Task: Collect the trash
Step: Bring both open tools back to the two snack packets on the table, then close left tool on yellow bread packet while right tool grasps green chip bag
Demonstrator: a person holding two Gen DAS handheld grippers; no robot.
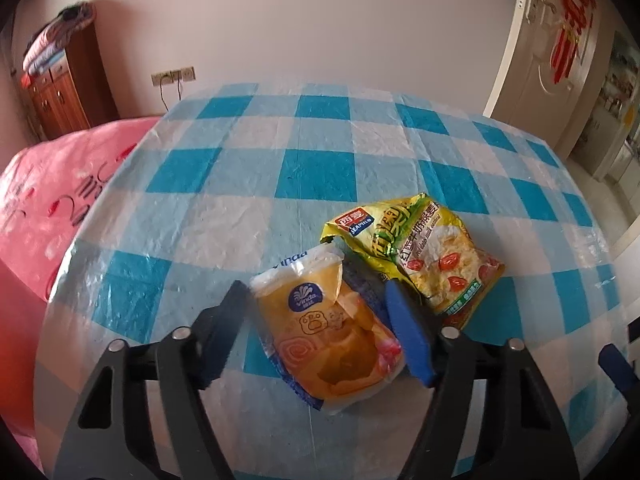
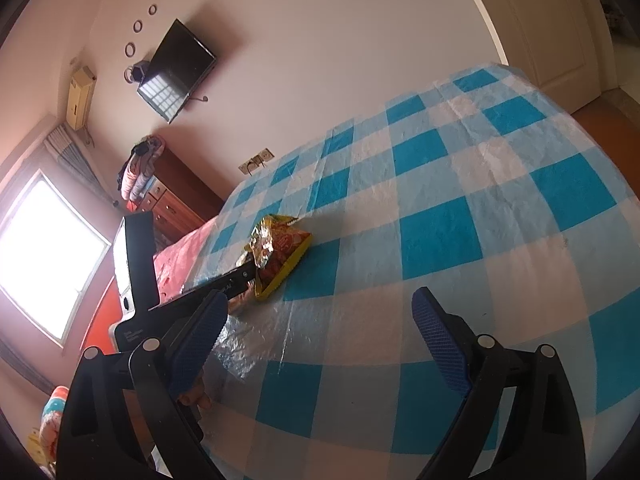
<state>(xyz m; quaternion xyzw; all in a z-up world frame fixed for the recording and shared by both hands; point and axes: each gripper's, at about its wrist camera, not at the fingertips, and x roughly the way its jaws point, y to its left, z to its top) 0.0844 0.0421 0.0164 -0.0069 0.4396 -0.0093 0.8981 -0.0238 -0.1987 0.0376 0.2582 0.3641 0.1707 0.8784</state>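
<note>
Straddling the orange tissue pack (image 1: 320,332), left gripper (image 1: 316,300) jaws apart, contact unclear; long axis along the fingers, open end away. Right gripper (image 2: 320,320) spread wide, empty.

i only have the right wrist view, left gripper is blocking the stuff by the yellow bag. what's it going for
Observer: The left gripper straddles an orange tissue pack that lies flat on the checked tablecloth, one finger on each side.
Operator: so not the yellow bag?
Observer: No. The yellow-green snack bag lies outside the fingers, just beyond the blue-padded one.
Operator: has it got the pack yet
Observer: I cannot tell. The pads sit right at the pack's edges, and the pack is not lifted off the cloth.
</note>
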